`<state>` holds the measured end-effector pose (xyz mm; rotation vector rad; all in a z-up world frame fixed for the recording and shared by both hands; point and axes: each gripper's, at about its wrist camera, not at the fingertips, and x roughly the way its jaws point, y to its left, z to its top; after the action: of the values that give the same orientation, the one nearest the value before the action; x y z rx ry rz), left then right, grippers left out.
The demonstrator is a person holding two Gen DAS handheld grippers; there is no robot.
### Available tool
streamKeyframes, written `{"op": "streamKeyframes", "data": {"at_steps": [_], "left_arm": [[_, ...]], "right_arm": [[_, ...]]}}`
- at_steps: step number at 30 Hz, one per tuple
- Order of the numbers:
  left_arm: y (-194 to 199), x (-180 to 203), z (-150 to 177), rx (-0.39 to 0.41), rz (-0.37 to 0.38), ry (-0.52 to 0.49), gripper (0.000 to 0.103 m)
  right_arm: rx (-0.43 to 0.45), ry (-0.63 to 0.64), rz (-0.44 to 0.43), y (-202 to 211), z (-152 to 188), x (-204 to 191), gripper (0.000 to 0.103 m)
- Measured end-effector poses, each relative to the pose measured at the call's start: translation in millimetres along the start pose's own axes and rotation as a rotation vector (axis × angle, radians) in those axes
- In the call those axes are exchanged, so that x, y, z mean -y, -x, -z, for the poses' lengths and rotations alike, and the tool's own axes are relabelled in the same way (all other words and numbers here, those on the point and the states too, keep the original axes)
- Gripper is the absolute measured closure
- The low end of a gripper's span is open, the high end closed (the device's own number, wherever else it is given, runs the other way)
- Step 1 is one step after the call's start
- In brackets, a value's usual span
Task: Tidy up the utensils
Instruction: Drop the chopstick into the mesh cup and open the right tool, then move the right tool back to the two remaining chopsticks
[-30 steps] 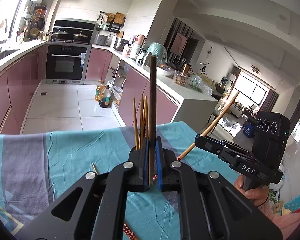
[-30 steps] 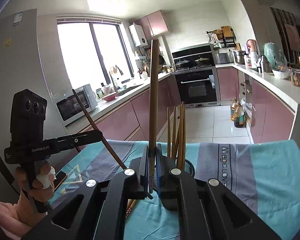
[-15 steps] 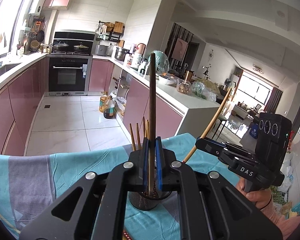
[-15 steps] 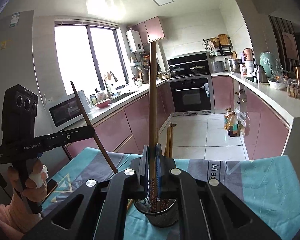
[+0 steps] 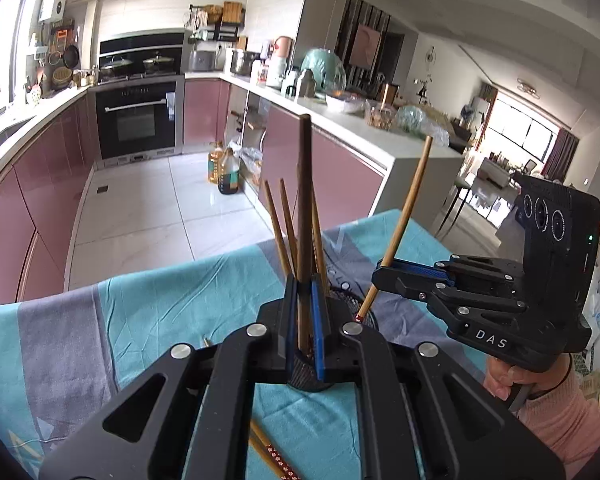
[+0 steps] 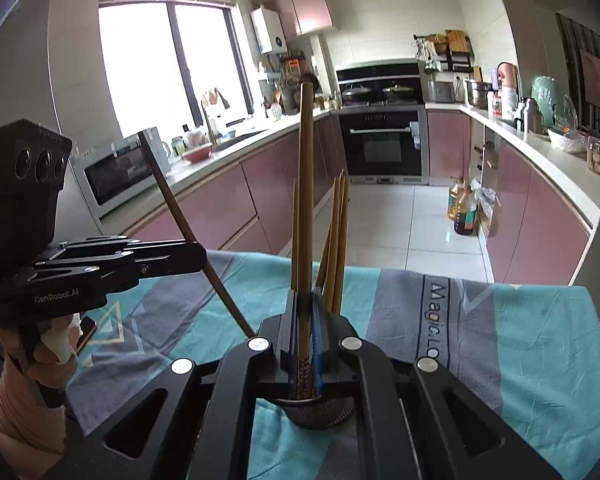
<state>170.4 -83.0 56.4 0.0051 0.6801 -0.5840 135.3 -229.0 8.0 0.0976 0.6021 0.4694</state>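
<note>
My left claw (image 5: 305,312) is clamped on a dark brown wooden chopstick (image 5: 304,208), which stands almost upright between the blue pads; its lower end dips into the black wire-mesh cup holder (image 5: 312,380) just under my fingers. Seen from my right side, this stick slants across the left of the view, its tip going down behind my right claw's body.

Behind the dark stick, a cluster of light tan bamboo chopsticks (image 5: 284,232) fans out of the same cup, thin ends up. Loose red-patterned chopsticks (image 5: 274,458) lie flat on the turquoise and grey patterned cloth (image 5: 160,312) below my left claw.

Further right, my right claw (image 6: 305,320) is closed tight on a pale bamboo chopstick (image 6: 306,200) with a brown patterned lower section. It rises near vertical in the right view, its decorated end hanging just above or inside the cup's rim; I cannot tell which. The cup sits on the cloth between both claws.
</note>
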Motion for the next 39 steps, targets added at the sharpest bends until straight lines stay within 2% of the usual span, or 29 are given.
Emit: {"op": "streamKeyframes", "data": {"at_steps": [6, 13, 21, 28, 31, 35, 39], "left_arm": [[-22.9, -2.2, 1.7, -0.069, -0.013, -0.023, 0.095], [-53.7, -9.7, 2.2, -0.135, -0.033, -0.007, 0.094], [-43.5, -12.9, 12.3, -0.071, -0.038, 0.001, 0.090], [-8.4, -14.6, 28.8, 0.028, -0.068, 0.015, 0.072], [8.3, -21.1, 41.7, 0.067, -0.081, 0.037, 0.068], [21.5, -32.3, 62.1, 0.075, -0.107, 0.070, 0.061], [26.1, -44.0, 85.2, 0.047, -0.135, 0.099, 0.059]], "right_arm": [[-0.069, 0.000, 0.007, -21.2, 2.4, -0.7, 0.097], [-0.080, -0.031, 0.011, -33.3, 2.7, 2.3, 0.095], [-0.063, -0.046, -0.006, -28.2, 7.5, 1.4, 0.092], [-0.013, -0.022, -0.046, -8.8, 13.1, -12.2, 0.074], [0.016, 0.008, -0.063, 4.2, 18.0, -23.6, 0.068], [0.026, 0.039, -0.107, 15.8, 28.7, -37.7, 0.065], [-0.013, 0.049, -0.151, 12.0, 45.5, -50.3, 0.064]]}}
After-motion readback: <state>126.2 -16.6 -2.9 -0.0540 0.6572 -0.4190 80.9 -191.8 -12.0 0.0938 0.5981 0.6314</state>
